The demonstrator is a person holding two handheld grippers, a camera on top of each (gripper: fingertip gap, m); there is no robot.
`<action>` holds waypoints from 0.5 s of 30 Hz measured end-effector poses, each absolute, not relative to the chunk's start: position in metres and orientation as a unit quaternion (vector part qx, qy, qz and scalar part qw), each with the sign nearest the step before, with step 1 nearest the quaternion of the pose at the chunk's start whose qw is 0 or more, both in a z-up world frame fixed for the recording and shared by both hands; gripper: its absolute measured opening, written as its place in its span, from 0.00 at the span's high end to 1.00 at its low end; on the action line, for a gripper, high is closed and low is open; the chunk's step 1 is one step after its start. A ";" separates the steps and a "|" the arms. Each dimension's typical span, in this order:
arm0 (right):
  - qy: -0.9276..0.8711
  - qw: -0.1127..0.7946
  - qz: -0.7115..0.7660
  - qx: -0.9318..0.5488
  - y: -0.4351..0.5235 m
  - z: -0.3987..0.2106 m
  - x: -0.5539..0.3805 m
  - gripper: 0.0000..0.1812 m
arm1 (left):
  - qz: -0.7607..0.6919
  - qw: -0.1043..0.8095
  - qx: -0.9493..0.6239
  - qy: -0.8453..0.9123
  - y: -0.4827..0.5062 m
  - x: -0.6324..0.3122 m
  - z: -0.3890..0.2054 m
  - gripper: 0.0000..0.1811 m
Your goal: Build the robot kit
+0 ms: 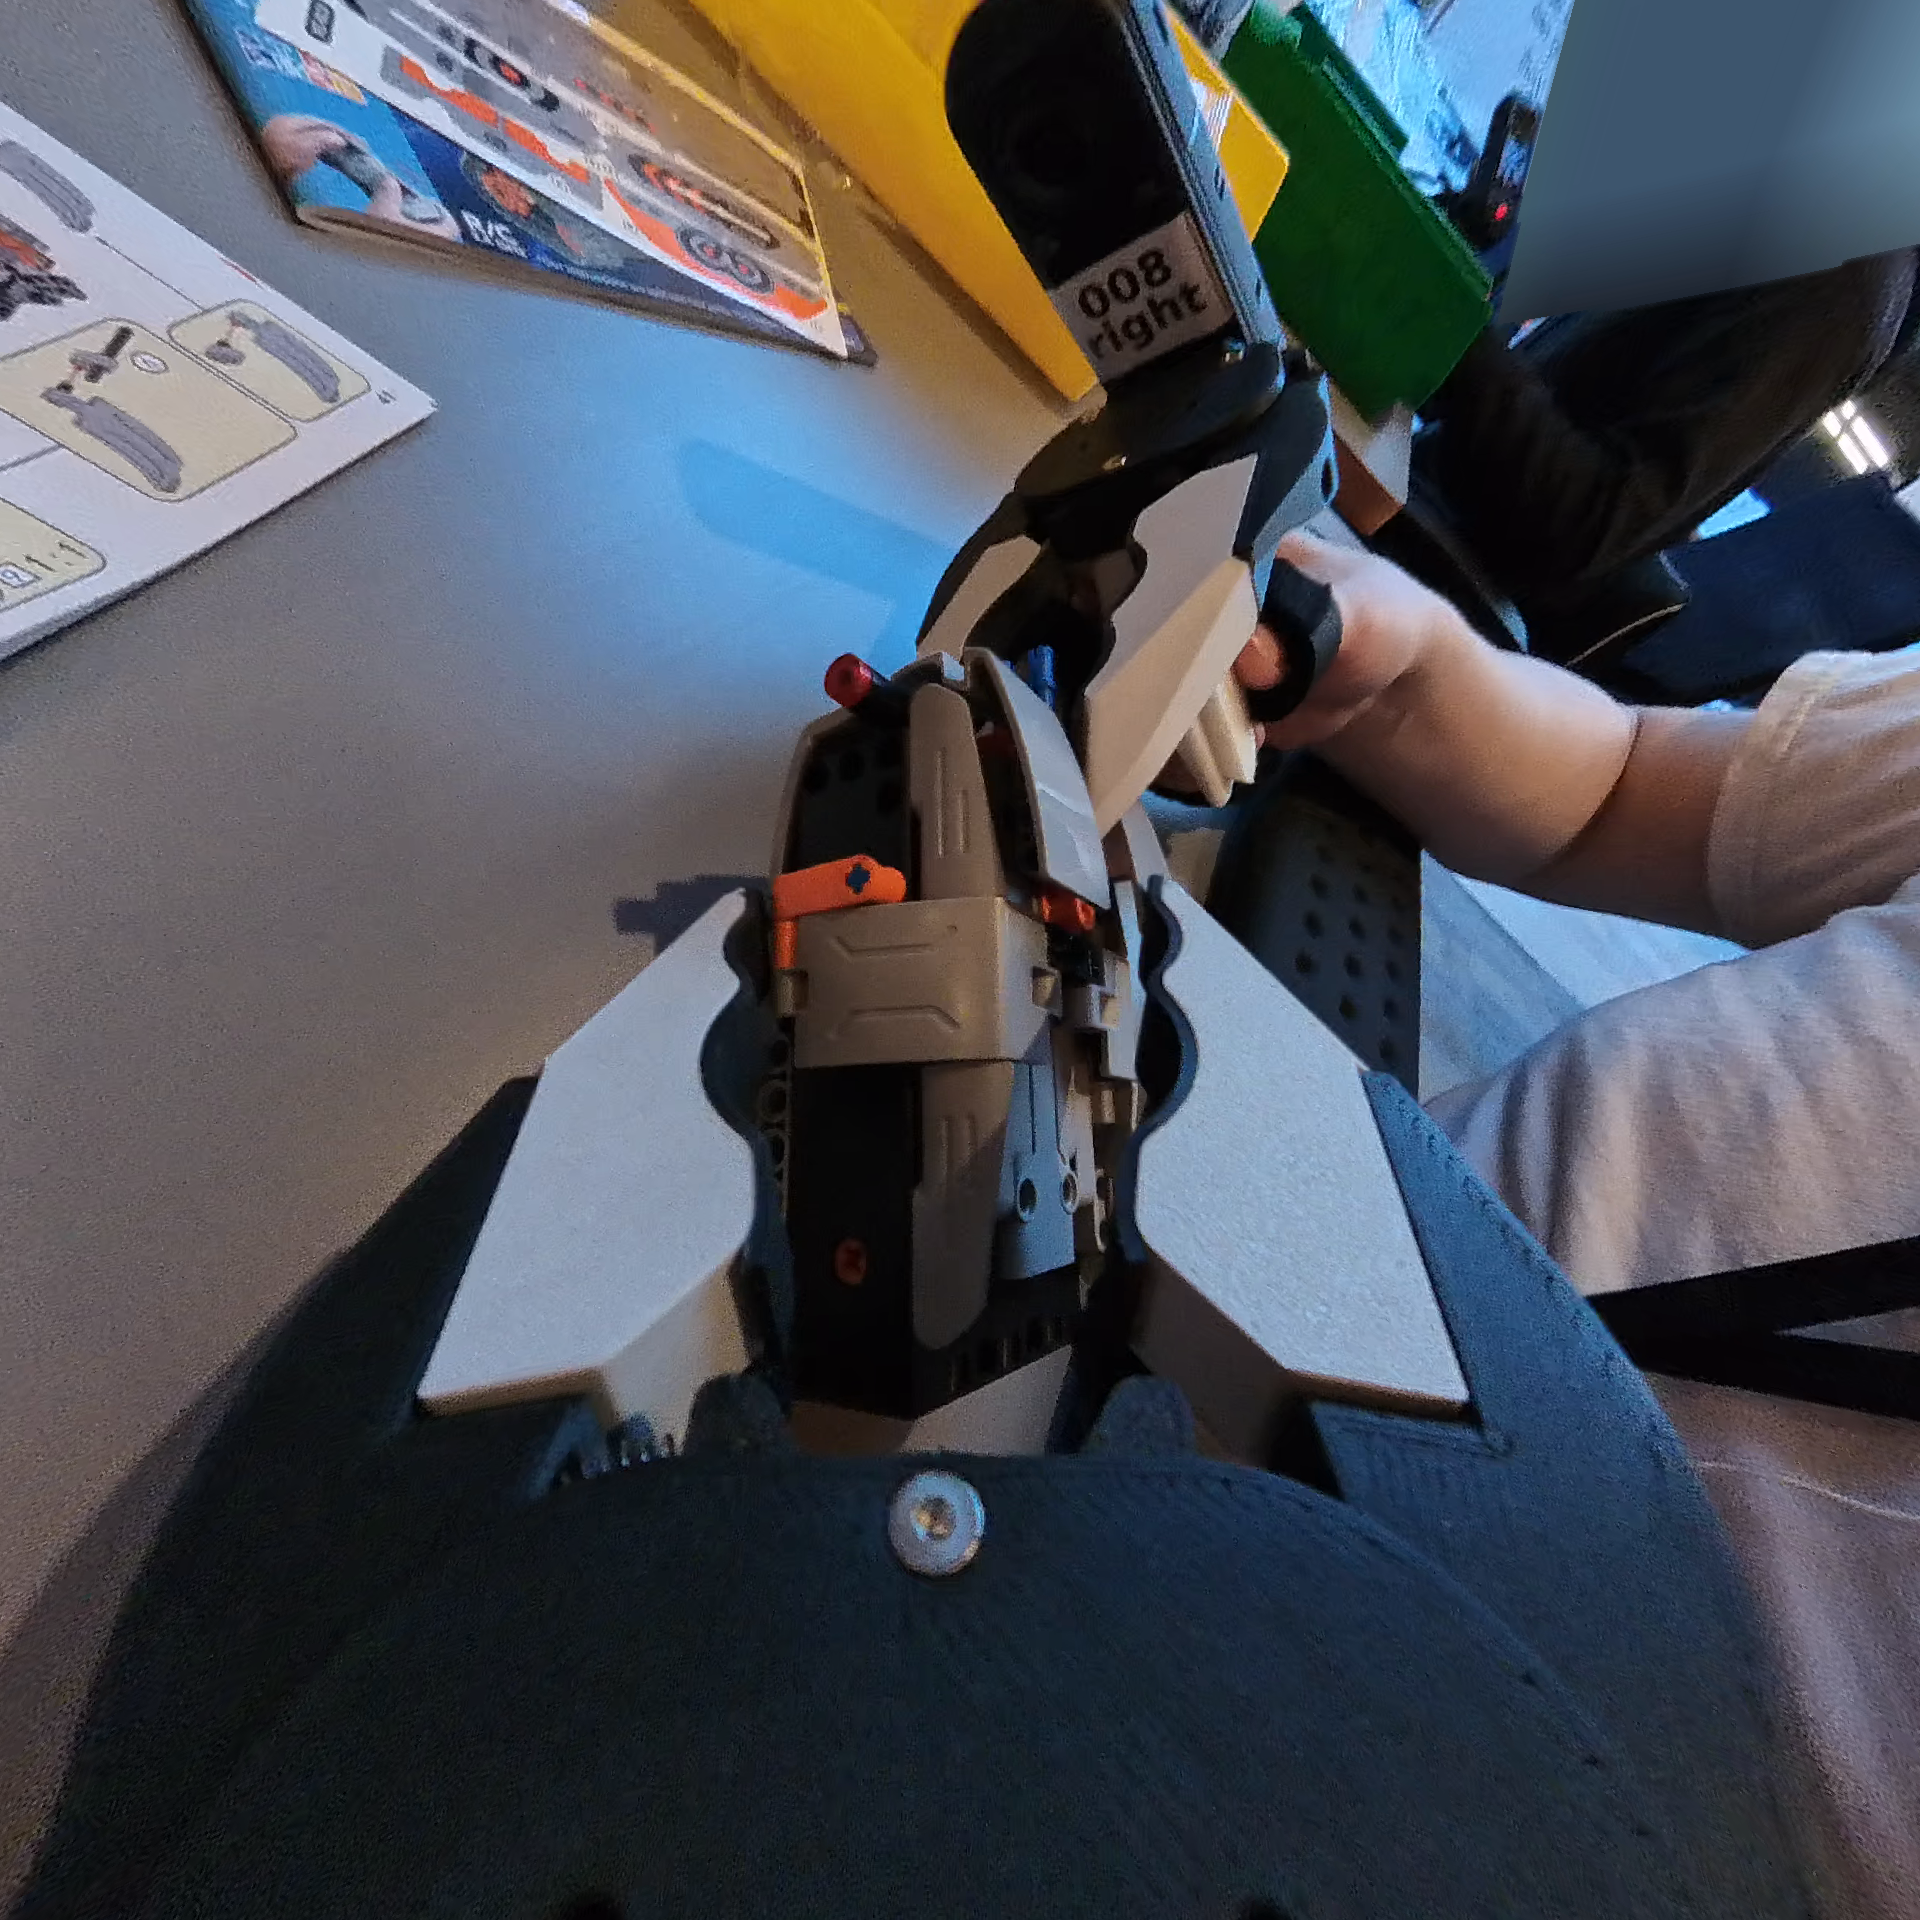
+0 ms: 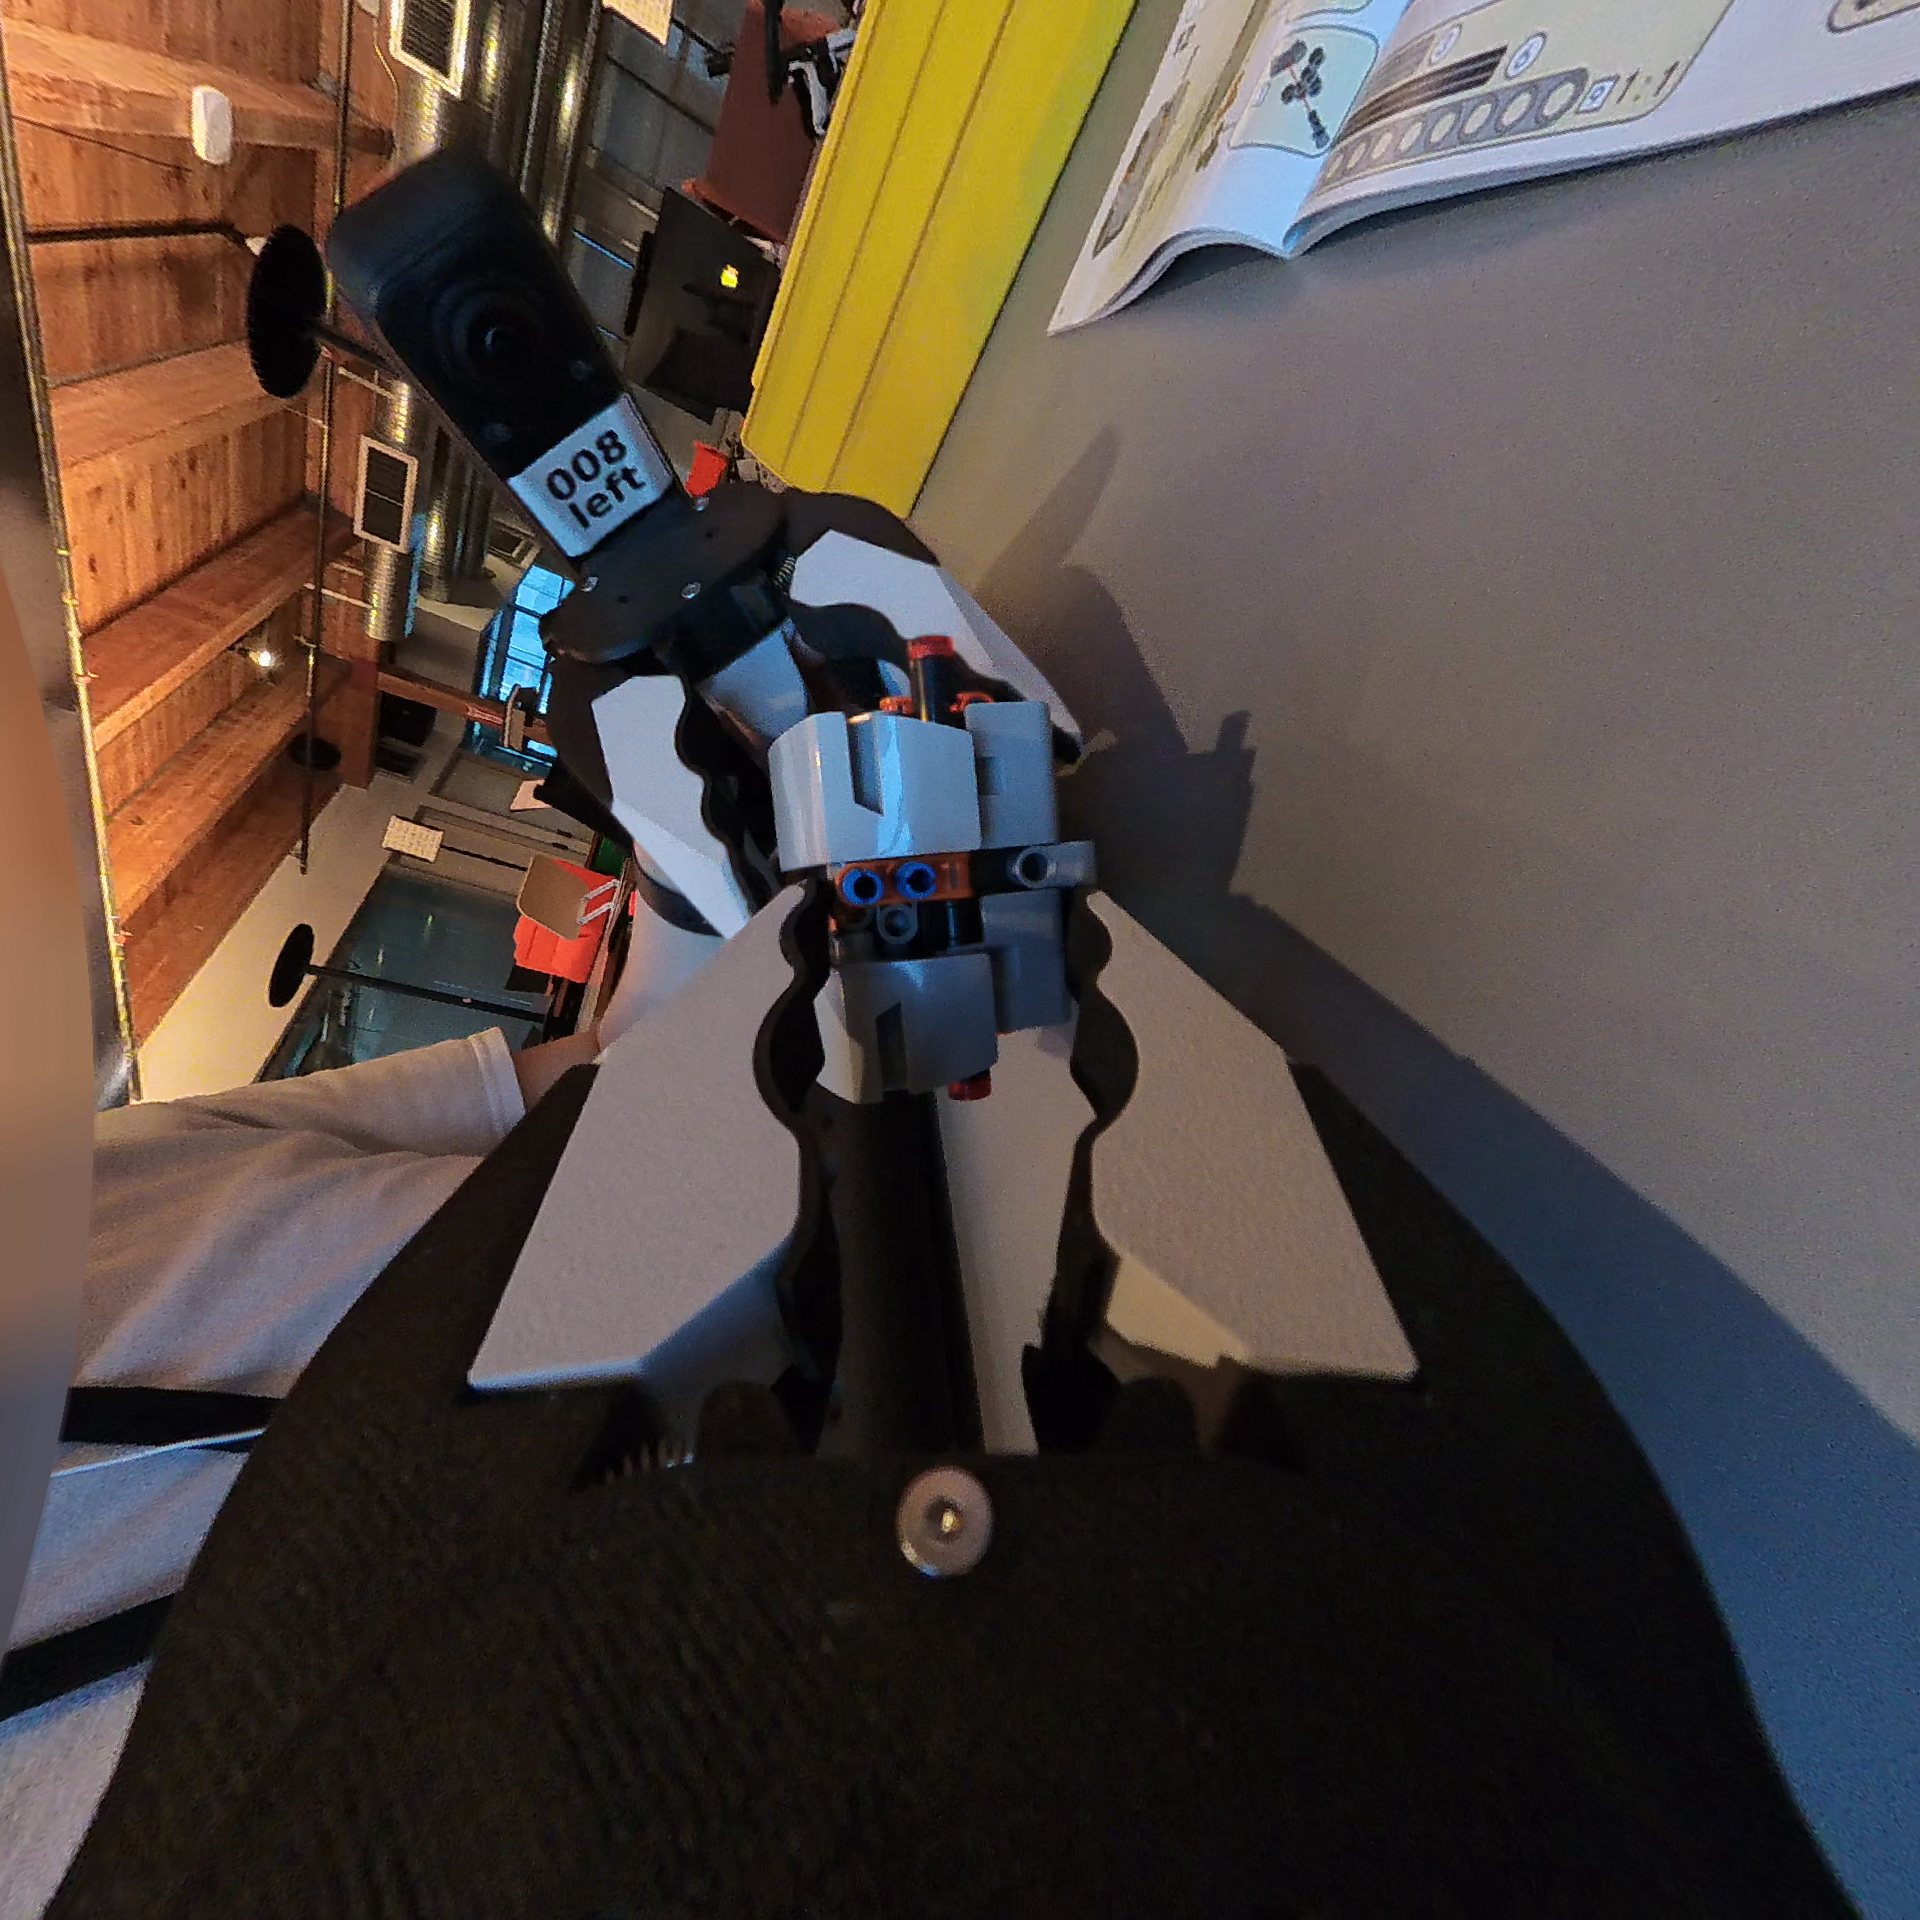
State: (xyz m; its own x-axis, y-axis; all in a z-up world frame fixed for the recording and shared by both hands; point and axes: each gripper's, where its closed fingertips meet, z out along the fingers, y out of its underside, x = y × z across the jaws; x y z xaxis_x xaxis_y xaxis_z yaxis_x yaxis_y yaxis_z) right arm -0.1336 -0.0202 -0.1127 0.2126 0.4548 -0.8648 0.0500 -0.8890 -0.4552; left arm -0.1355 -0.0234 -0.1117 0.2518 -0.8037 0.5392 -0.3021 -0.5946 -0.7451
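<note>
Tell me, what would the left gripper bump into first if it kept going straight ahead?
Probably the right gripper. The left gripper is shut on the grey, black and orange plastic brick model, and the right one holds the model's far end directly ahead. Depth is hard to judge.

writing on: white sticker (image 1: 1138, 301) on black camera (image 1: 1039, 135) | second sticker (image 2: 594, 480) | instruction booklet (image 1: 156, 395) pages | colour leaflet (image 1: 540, 156)

Perhaps workshop: timber ceiling (image 2: 187, 436), ducts (image 2: 400, 582)
</note>
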 end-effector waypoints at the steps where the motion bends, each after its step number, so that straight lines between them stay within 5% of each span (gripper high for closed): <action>1: -0.170 0.172 0.605 -0.759 -0.021 -0.112 -0.134 0.76 | -0.493 0.261 -0.745 0.366 -0.024 -0.135 -0.111 0.62; 15: -0.170 0.183 0.608 -0.753 -0.022 -0.111 -0.136 0.74 | -0.522 0.271 -0.729 0.351 -0.020 -0.137 -0.110 0.66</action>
